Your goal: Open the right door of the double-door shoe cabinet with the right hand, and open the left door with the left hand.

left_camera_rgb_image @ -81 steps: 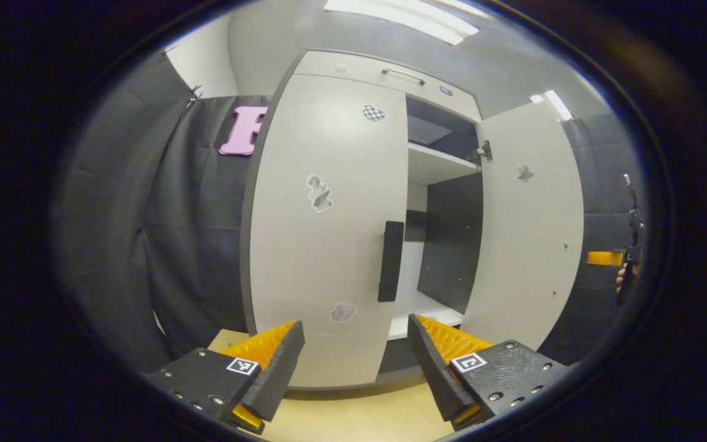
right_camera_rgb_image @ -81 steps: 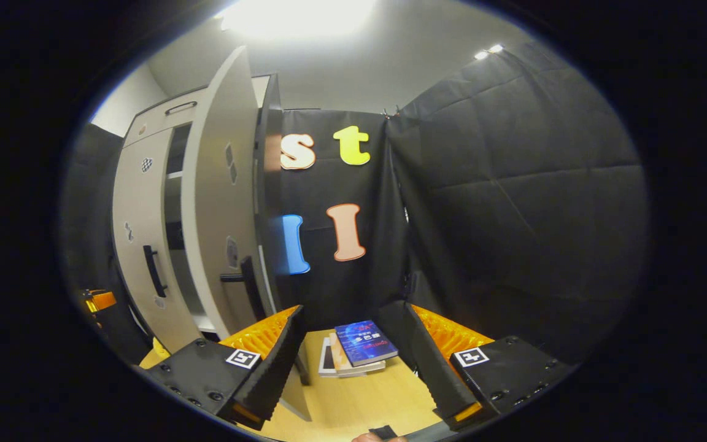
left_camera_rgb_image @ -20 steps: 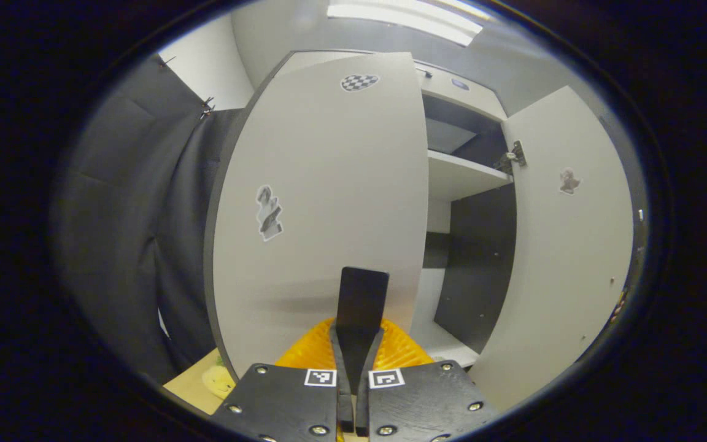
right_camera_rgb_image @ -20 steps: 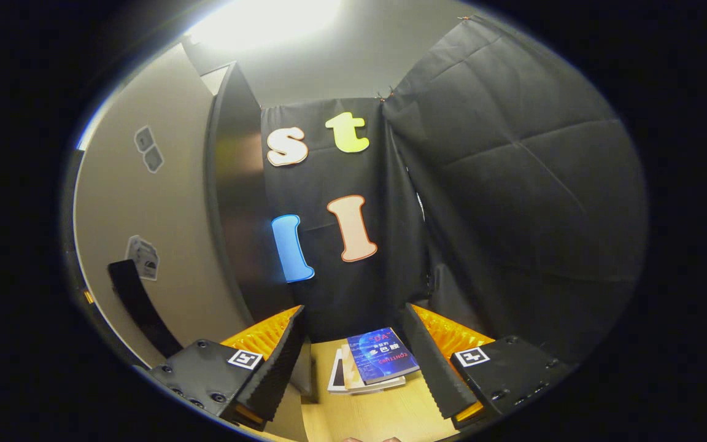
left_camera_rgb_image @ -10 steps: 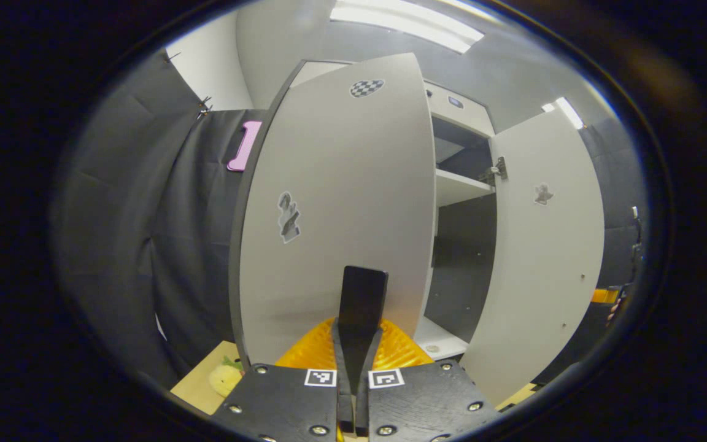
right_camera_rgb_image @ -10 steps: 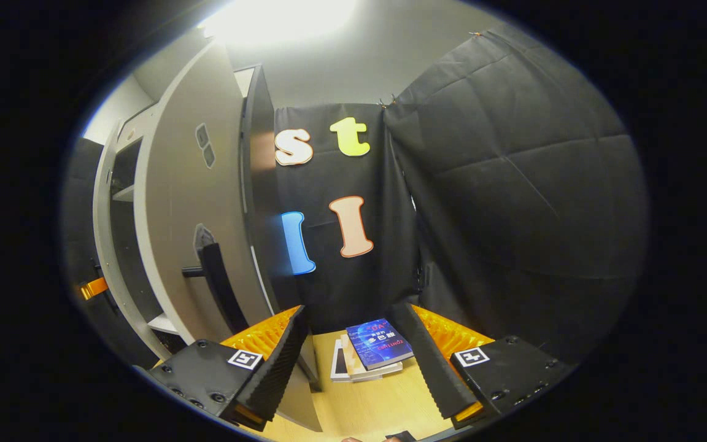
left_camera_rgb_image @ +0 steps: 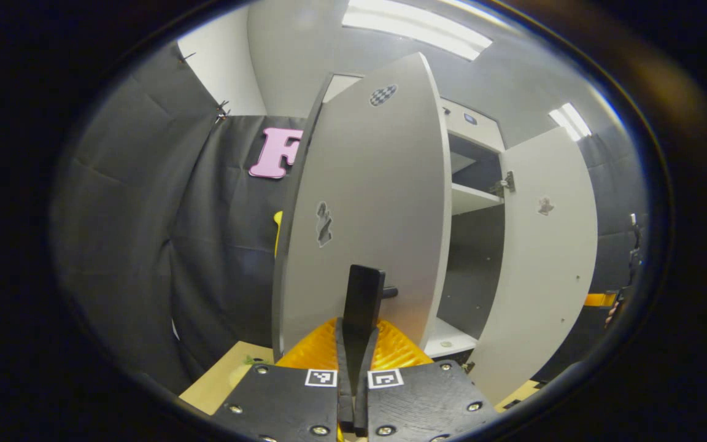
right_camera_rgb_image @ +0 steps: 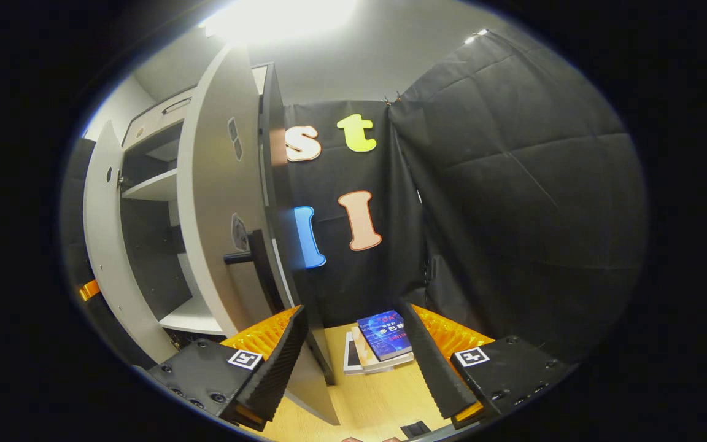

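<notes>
Black cloth is hanging all round the booth, and the cabinet (left_camera_rgb_image: 470, 126) is standing ahead of the left gripper (left_camera_rgb_image: 353, 362) with both doors swung out.

The left gripper is clamping its fingers together on the left handle (left_camera_rgb_image: 363, 298), which is rising straight up from between them. That grip is probably what lets the hand draw the left door (left_camera_rgb_image: 366, 202) round on its hinge, the door now turning its edge toward the camera. Off to the right of this gripper, the right door (left_camera_rgb_image: 547, 258) is standing wide, with a shelf (left_camera_rgb_image: 473, 197) showing in the gap between the doors.

In the right gripper view, the right gripper (right_camera_rgb_image: 353, 356) is hanging with its fingers spread apart and nothing between them, likely because its door is already open. The right door's handle (right_camera_rgb_image: 264, 270) is sitting up and to the left of those fingers, apart from them, and books (right_camera_rgb_image: 381, 344) are lying on the floor (right_camera_rgb_image: 378, 399) just beyond the fingertips.

Compared with half a second ago, the left door is standing further open, showing more cloth to its left. The right gripper's fingers are just as wide apart as before.
</notes>
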